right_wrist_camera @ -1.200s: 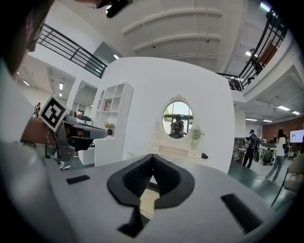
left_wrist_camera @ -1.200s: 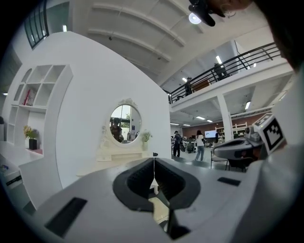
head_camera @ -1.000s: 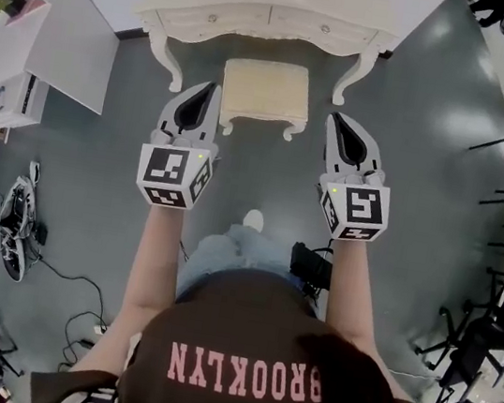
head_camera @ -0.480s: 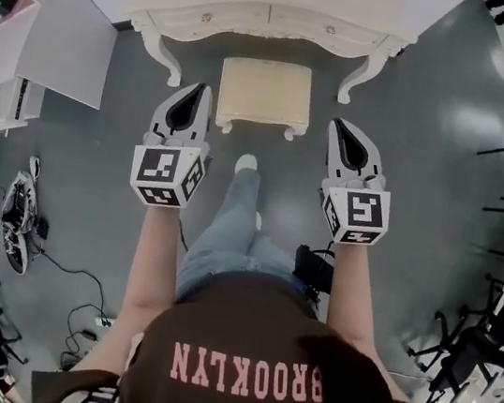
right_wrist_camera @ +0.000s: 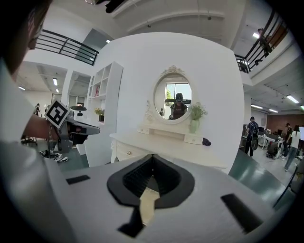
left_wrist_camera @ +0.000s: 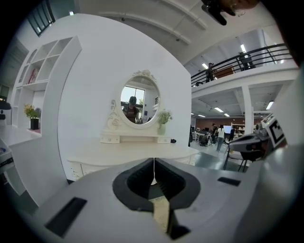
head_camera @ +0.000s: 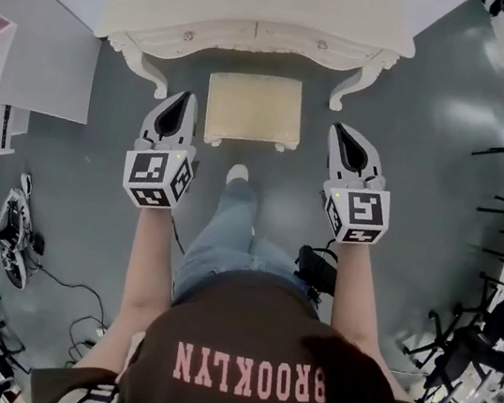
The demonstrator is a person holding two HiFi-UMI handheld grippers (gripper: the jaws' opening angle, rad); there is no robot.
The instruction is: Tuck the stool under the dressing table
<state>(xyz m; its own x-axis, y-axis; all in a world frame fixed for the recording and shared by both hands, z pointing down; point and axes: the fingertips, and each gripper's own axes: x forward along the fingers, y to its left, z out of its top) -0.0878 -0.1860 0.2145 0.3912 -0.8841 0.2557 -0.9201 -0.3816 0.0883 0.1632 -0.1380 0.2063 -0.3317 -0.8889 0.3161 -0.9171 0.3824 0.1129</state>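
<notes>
Stool [head_camera: 252, 110]: on the floor [head_camera: 428, 167], upper centre of the head view, in front of the dressing table [head_camera: 264, 3]. It stands between the table's two front legs. Its far edge is close to the drawer front, and most of the seat lies out in the open.
Left hand-held gripper [head_camera: 188, 100]: jaws fully closed, nothing held. It is left of the stool, near its left edge, with no contact seen.
Right hand-held gripper [head_camera: 338, 130]: jaws fully closed, empty. It is right of the stool with a clear gap of floor between.
Dressing table: cream, with curved legs and knobbed drawers along the front. It occupies the top of the head view.
Mirror [left_wrist_camera: 139, 100]: oval, upright at the back of the tabletop, in the middle of both gripper views.
Vase [left_wrist_camera: 163, 124]: holds greenery and stands on the tabletop just right of the mirror.
Shoe [head_camera: 237, 175]: white, on the floor just below the stool in frame.
Shelves [right_wrist_camera: 102, 92]: white unit at the left of the right gripper view.
Cables [head_camera: 59, 279]: loose on the floor, lower left of the head view.
</notes>
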